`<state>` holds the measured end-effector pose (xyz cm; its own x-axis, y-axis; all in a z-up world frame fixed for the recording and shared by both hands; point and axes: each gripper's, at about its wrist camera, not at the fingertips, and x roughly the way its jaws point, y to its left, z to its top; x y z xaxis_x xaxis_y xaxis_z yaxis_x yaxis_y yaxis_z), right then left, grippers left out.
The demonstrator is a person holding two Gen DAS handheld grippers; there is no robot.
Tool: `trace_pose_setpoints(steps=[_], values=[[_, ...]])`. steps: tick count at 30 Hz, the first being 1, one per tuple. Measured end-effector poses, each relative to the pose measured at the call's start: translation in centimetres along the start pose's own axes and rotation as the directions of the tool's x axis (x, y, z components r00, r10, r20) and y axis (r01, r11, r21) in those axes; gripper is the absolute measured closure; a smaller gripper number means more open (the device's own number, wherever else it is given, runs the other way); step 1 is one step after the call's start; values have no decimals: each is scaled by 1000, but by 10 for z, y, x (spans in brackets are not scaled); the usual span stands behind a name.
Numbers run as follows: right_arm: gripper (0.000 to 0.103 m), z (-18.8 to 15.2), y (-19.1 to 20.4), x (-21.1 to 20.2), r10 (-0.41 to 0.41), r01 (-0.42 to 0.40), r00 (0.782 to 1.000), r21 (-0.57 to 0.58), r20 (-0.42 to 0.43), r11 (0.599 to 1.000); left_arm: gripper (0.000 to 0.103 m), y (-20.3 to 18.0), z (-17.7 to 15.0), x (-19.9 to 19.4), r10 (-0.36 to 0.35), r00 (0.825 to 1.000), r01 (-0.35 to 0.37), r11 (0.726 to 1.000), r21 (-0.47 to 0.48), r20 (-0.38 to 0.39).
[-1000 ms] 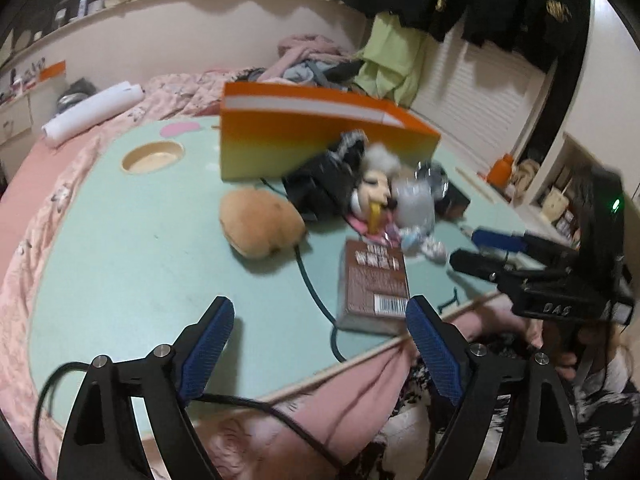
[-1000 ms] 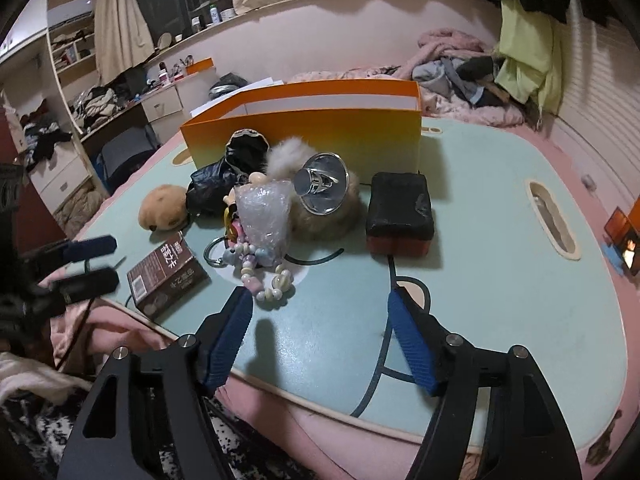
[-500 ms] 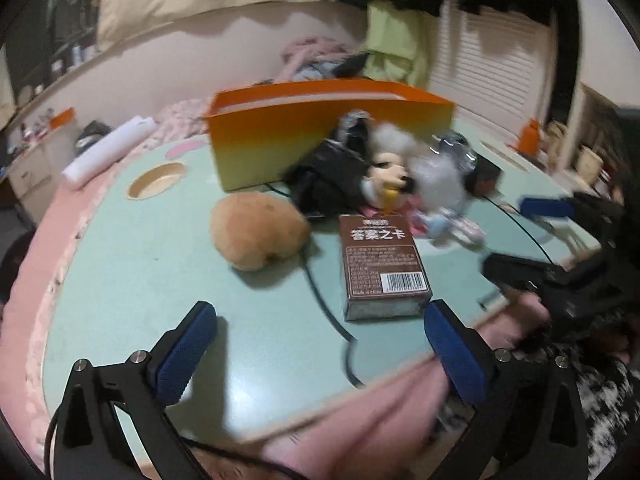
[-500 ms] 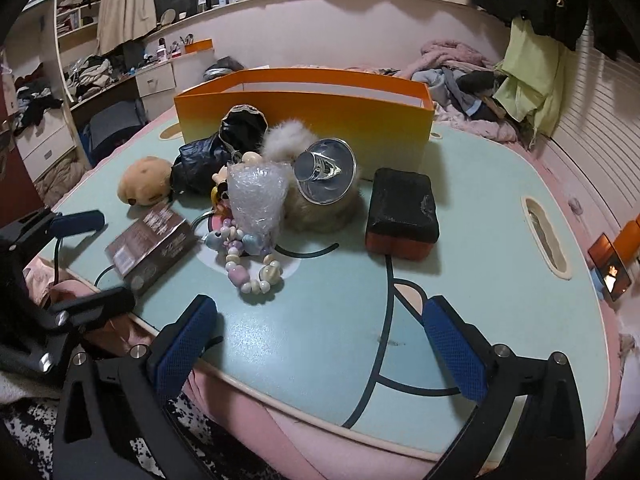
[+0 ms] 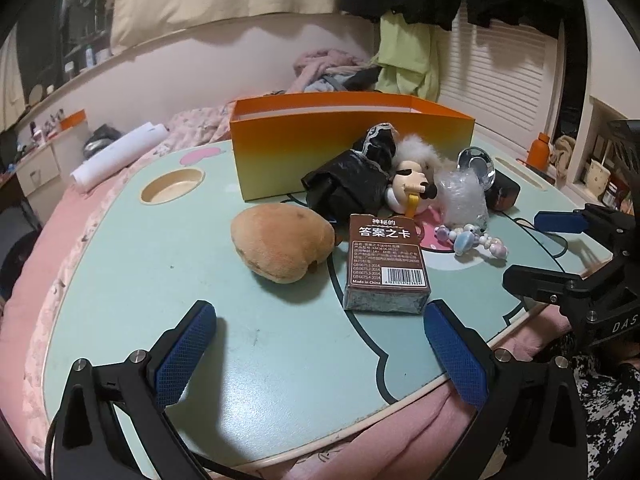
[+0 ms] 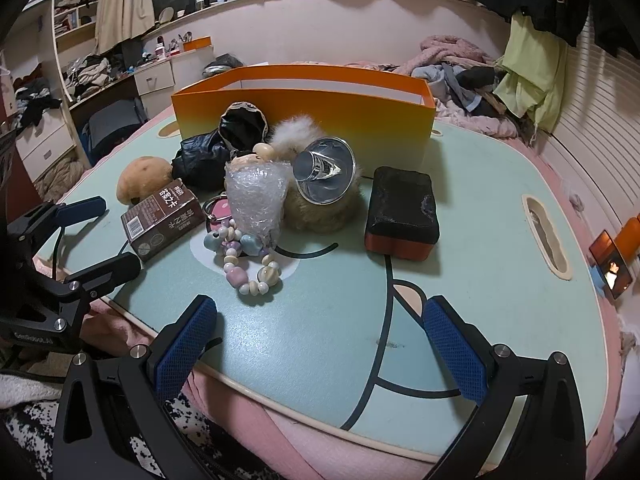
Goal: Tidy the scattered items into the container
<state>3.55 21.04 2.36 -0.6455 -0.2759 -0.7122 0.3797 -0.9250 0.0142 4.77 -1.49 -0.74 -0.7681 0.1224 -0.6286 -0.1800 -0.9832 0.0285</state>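
Pale green oval lap table (image 6: pixel 500 184) with cartoon print, laid over pink bedding, bearing everything named below. At its far side, tall open-topped orange-to-yellow cardboard box (image 6: pixel 360 116), upright; interior seen only as a strip of white inner wall, contents not visible, nothing showing above the rim. Just in front of box, a touching heap: crumpled black plastic bag (image 5: pixel 352 184), fluffy brown-and-white fur pompom (image 6: pixel 320 208) with shiny silver cone-shaped cup (image 6: pixel 324 168) on it, wad of clear bubble wrap (image 6: pixel 256 200). Near heap, apart: black-topped red rectangular case (image 6: pixel 400 212), tan potato-shaped plush (image 5: pixel 280 248), brown printed card box (image 5: pixel 386 264), pastel bead bracelet (image 6: pixel 248 268). Left gripper (image 5: pixel 320 352) and right gripper (image 6: pixel 320 348) at near table edge: jaws just opened since a second earlier, now spread to full width, nothing between, nothing held. Judged: tidying not yet begun; wide jaws suggest readiness for a first pick, card box and bracelet lying closest.
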Motion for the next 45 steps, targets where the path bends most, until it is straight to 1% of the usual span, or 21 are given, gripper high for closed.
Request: trace_pose_setpoints(steps=[27, 31, 34, 37, 43, 44, 45], values=[[0, 0, -2, 0, 2, -2, 1000, 0, 1, 1000, 0, 1, 0, 0, 0, 1000, 0, 1000, 0, 2], [0, 0, -3, 1, 4, -4, 1000, 1, 1, 1000, 0, 1, 1, -5, 8, 1000, -7, 1000, -6, 16], [0, 1, -2, 1, 5, -5, 1000, 4, 1, 1000, 0, 3, 3, -15, -14, 998, 14, 1000, -12, 60], [0, 1, -3, 1, 5, -5, 1000, 4, 1, 1000, 0, -2, 8, -22, -56, 995, 54, 998, 21, 87], [0, 1, -4, 1, 6, -6, 1000, 4, 1, 1000, 1, -22, 22, -20, -111, 990, 103, 990, 100, 83], [0, 1, -4, 1, 6, -6, 1000, 4, 1, 1000, 1, -25, 24, -19, -119, 990, 110, 988, 108, 79], [0, 1, -4, 1, 6, -6, 1000, 4, 2, 1000, 5, -28, 25, -16, -122, 990, 113, 987, 114, 72]])
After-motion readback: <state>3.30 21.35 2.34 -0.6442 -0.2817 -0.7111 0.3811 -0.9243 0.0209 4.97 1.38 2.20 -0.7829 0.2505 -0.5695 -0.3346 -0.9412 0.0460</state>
